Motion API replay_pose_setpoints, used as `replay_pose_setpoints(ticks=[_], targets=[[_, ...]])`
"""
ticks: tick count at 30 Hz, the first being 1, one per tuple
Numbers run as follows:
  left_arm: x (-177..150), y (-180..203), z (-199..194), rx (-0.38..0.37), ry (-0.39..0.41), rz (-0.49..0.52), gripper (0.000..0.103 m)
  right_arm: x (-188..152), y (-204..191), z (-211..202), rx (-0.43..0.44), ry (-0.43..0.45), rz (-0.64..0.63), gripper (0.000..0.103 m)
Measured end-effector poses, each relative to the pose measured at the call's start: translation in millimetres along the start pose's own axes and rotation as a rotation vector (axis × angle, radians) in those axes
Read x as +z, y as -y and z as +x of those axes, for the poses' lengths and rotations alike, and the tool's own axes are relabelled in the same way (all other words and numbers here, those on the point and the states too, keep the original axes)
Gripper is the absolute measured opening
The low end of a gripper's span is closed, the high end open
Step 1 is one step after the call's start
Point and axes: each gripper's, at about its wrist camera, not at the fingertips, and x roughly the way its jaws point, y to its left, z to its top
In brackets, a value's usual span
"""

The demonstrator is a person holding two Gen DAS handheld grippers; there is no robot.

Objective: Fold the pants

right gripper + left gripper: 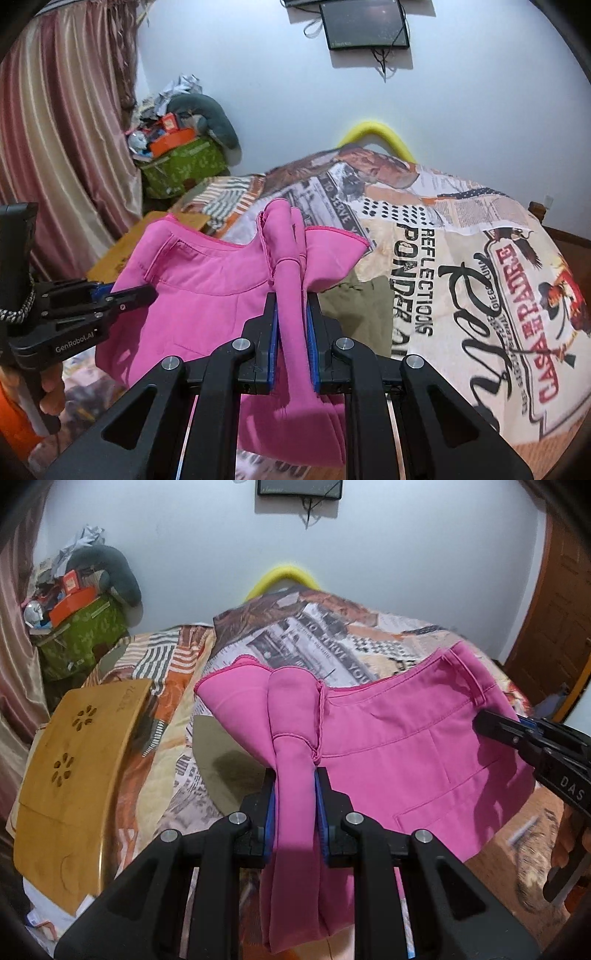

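1. At ten o'clock a green box (83, 635) sits heaped with orange boxes and papers.
2. The left tool (294, 779) is clenched on a bunched fold of the pink pants (406, 746).
3. The pants hang above the bed (461, 258), long axis running nine to three o'clock between the tools.
4. The right tool (291, 295) grips another bunched fold.

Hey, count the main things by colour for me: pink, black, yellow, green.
Pink: 1, the pants
Black: 3, left gripper, right gripper, wall screen
Yellow: 1, curved pad behind the bed
Green: 1, box
Total: 6
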Motion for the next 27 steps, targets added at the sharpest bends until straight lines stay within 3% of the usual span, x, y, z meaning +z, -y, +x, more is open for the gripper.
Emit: replay_pose_setpoints(ticks=[7,11,14,20,27], targets=[[8,-7,66,0.027,-0.074,-0.004,0.019,-1,13,48,-0.047,-0.040,-0.006,0.012],[1,-13,91,0.027,-0.140,-0.026,0.024,-8,16,59,-0.079,-0.059,-0.041,0.013],[-5,-16,89,0.044,-0.129,-0.020,0.032,-15,20,60,-0.096,-0.084,-0.049,0.016],[-12,-24,74,0.053,-0.141,-0.016,0.034,-16,34,45,-0.127,-0.107,-0.020,0.030],[-14,-38,36,0.080,-0.155,-0.044,0.033,-6,28,3,-0.158,-0.099,-0.056,0.030]])
